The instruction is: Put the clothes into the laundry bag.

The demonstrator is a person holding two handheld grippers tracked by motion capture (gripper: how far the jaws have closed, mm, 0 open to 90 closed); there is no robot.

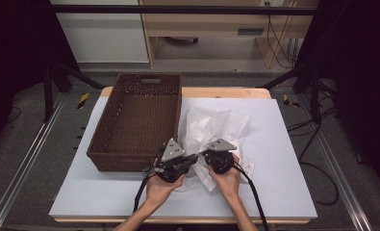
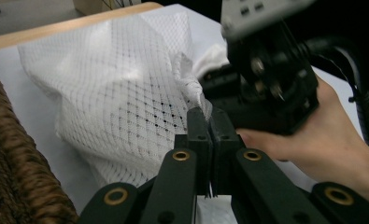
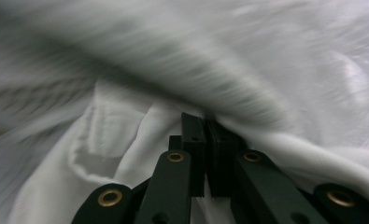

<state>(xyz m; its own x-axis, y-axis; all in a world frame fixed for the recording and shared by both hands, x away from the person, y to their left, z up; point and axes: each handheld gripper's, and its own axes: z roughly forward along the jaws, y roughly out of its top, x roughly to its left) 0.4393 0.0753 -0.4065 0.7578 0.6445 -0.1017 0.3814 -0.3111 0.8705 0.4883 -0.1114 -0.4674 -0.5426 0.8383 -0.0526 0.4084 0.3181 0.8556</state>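
- High view: a white mesh cloth (image 1: 211, 132) lies crumpled on the pale blue table cover (image 1: 284, 159), just right of a brown woven basket (image 1: 139, 120). The left gripper (image 1: 193, 157) and the right gripper (image 1: 203, 155) meet nose to nose at the cloth's near edge, each held in a hand coming up from the bottom; the left hand (image 1: 159, 187) sits by the basket's near right corner, the right hand (image 1: 226, 180) on the cloth's lower part.
- Left gripper view: the left gripper (image 2: 210, 126) has its jaws pressed together, with a fold of the mesh cloth (image 2: 121, 98) pinched at their tips. The cloth rises in a heap ahead and to the left, on the blue cover beside the basket (image 2: 14, 177). The right gripper's black body sits close on the right, with the right hand (image 2: 322, 140) beneath it.
- Right gripper view: the right gripper (image 3: 206, 122) has its jaws closed together, pinching white fabric at their tips. The cloth (image 3: 126, 135) surrounds them, blurred across the upper part, with a hemmed fold at the left.
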